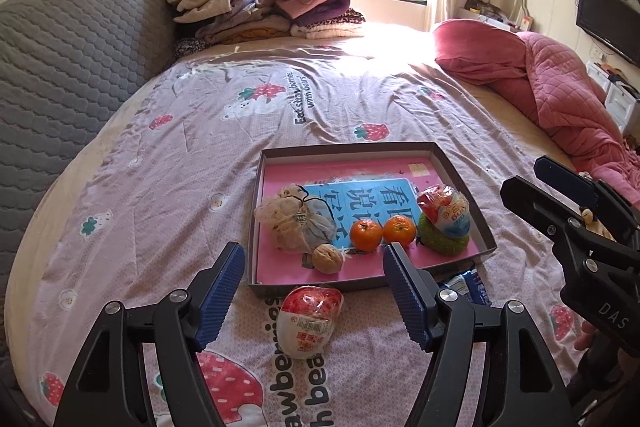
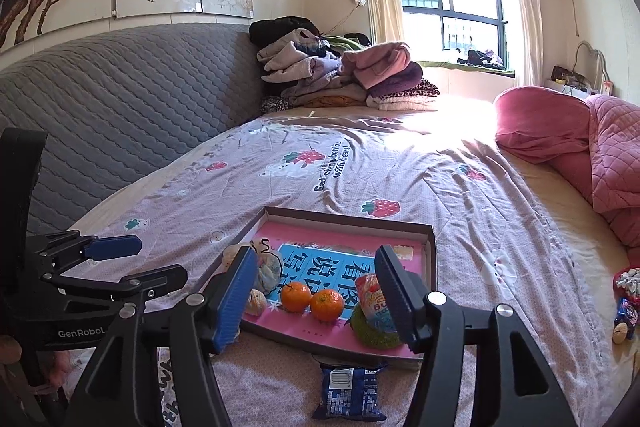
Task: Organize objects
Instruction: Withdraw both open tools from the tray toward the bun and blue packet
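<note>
Both my grippers are hanging over the bed with nothing in them. The left gripper (image 1: 314, 291) has its jaws spread wide, the right gripper (image 2: 316, 287) is released too.

What worries me from here: the red-and-white packet (image 1: 311, 321) is sitting loose on the soft bedsheet (image 1: 160, 163), just outside the near wall of the tray (image 1: 340, 148). It looks like slick, puffy wrapping, so if I pinch it off-centre it could squirt sideways or I'd just crush it. The mattress gives way too, so pushing down to reach it might sink it and snag the sheet in the pads. The tray wall is right beside it, and bumping that would probably roll the two tangerines (image 1: 366, 234) and the walnut (image 1: 327, 258) around.

Same story on the other side: the blue packet (image 2: 349, 393) lies flat on the sheet against the tray's near edge, so there's little to get under.

Position-wise, the red-and-white packet is right below the gap between my left gripper's fingers, slightly toward me from the tray. The blue packet sits below and between my right gripper's fingers. Everything else, the mesh bag (image 1: 296, 223) and the snack on the green scrubber (image 1: 444, 241), is already inside the tray.
</note>
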